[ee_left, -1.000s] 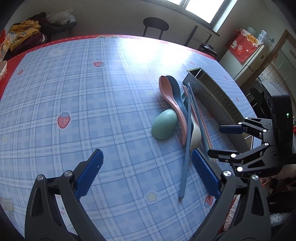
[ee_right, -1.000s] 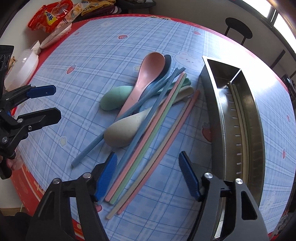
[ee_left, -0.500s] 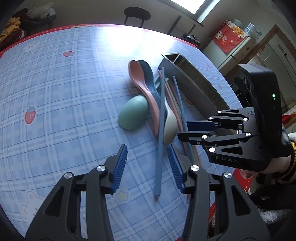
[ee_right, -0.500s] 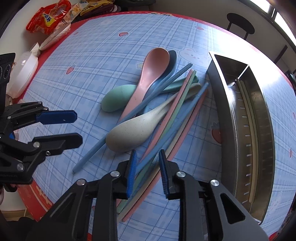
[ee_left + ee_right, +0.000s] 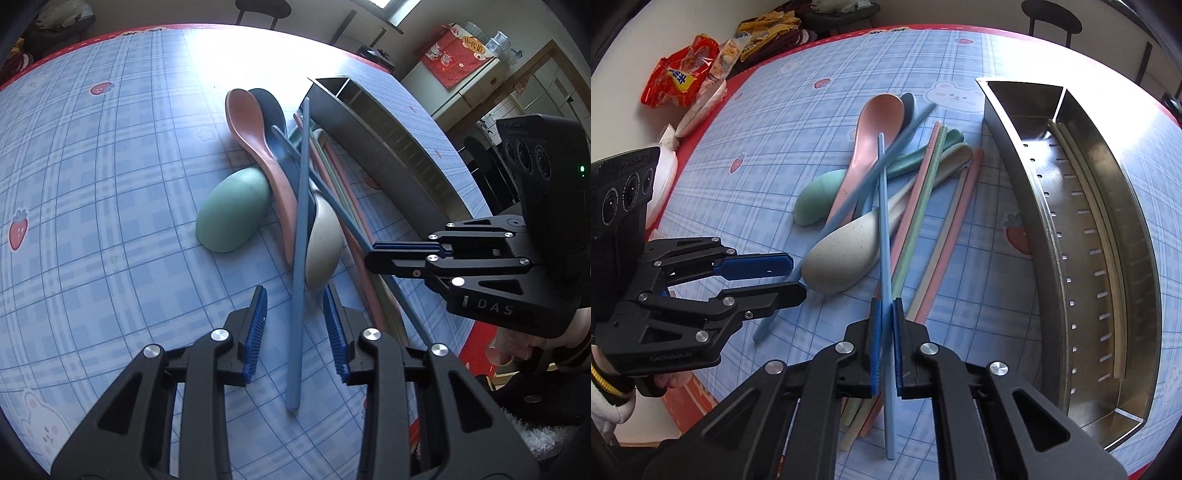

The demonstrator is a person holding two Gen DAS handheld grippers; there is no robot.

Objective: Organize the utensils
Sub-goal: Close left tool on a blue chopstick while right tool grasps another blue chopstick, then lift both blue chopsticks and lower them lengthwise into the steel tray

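In the left wrist view, the left gripper (image 5: 295, 317) straddles a blue chopstick (image 5: 300, 240), jaws narrowed but not touching it. The stick lies over the spoon pile (image 5: 258, 177), its long axis running away toward the steel tray (image 5: 391, 155).

In the right wrist view, the right gripper (image 5: 885, 347) clamps a second blue chopstick (image 5: 883, 221), pointing straight ahead, left of the tray (image 5: 1108, 229), above the blue plaid tablecloth (image 5: 775, 122). Snack bags (image 5: 679, 77) sit beyond the table edge.
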